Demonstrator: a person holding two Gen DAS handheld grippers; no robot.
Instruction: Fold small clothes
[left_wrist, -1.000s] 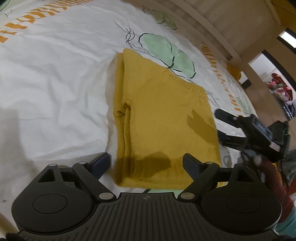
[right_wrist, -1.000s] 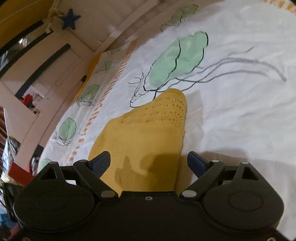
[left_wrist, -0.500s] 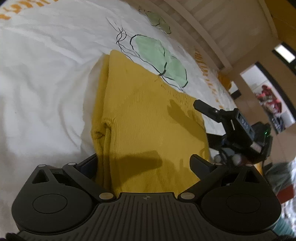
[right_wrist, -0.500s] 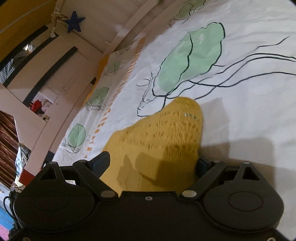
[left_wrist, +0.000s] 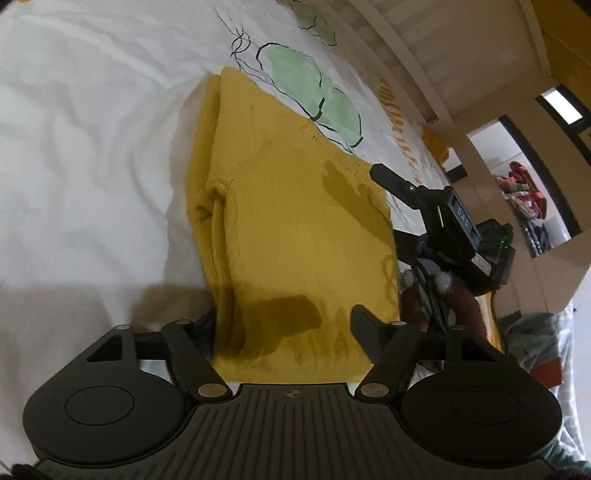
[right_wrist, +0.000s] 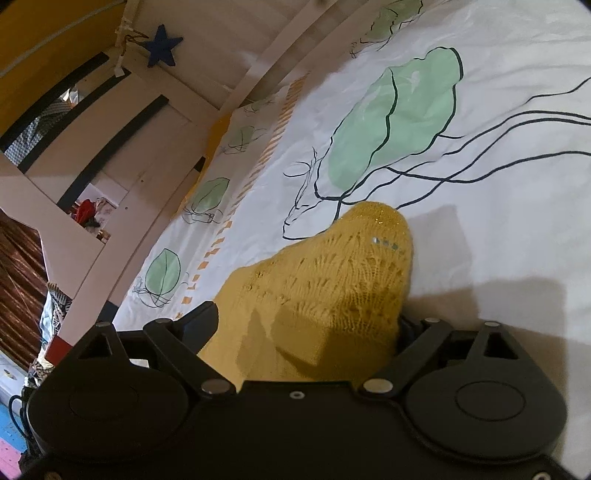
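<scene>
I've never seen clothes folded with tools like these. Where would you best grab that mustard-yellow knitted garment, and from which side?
Probably by its near hem corners, coming in low from the near edge. The mustard-yellow knitted garment lies flat on the white printed bedsheet, already folded lengthwise, so one finger should slide underneath its hem.

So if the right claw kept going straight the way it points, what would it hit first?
Most likely the yellow knit garment: its lacy corner already lies between the open fingers of the right claw. Past that corner comes only the printed white bed sheet, though depth is hard to judge here.
</scene>
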